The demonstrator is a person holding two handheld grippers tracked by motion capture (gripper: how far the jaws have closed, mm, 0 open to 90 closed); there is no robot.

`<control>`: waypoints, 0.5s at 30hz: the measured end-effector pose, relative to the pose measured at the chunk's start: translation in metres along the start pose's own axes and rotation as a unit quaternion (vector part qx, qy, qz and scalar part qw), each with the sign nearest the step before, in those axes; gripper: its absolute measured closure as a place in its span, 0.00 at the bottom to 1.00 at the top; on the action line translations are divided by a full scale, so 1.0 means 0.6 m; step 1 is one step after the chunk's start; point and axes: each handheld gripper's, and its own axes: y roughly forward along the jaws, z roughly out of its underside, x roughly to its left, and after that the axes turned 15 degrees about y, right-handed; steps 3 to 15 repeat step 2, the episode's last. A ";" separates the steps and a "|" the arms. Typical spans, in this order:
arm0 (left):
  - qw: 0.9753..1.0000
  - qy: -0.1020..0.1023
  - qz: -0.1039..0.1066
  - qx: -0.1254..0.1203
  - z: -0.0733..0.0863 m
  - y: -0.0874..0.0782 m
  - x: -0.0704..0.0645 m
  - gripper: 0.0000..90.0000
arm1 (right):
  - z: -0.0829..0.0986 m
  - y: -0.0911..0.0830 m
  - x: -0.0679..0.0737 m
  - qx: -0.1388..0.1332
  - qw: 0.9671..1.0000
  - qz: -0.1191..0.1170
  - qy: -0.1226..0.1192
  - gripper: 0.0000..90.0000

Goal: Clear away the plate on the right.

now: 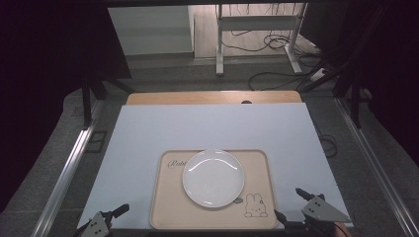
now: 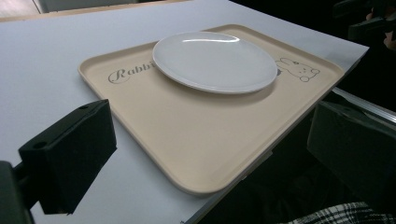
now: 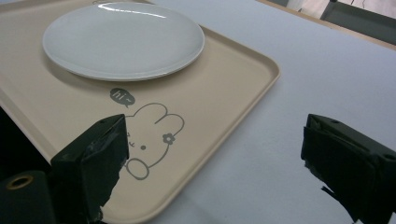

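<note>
Both grippers sit at the near edge of the desk [image 1: 148, 128], one off each near corner of the beige tray [image 1: 168, 207]. The left gripper [image 1: 106, 221] has its jaws spread wide, nothing between them; the tray's near-left corner lies just ahead and to its right. The right gripper [image 1: 296, 205] is also wide open and empty, jaws straddling the tray's near-right corner by the rabbit print [image 3: 152, 135]. The white plate [image 1: 213, 177] rests on the tray, slightly toward its far side, roughly midway between the two. The right looks marginally closer. The tray's long axis runs left to right across the desk.
</note>
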 end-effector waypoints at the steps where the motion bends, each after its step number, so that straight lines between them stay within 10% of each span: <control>1: 1.000 0.000 0.000 0.000 0.000 0.000 0.000 0.01 | 0.000 0.000 0.000 0.000 1.000 0.000 0.000 0.09; 15: 1.000 0.001 0.001 0.001 0.000 0.001 0.000 0.01 | 0.000 0.000 0.000 0.001 1.000 -0.001 0.001 0.09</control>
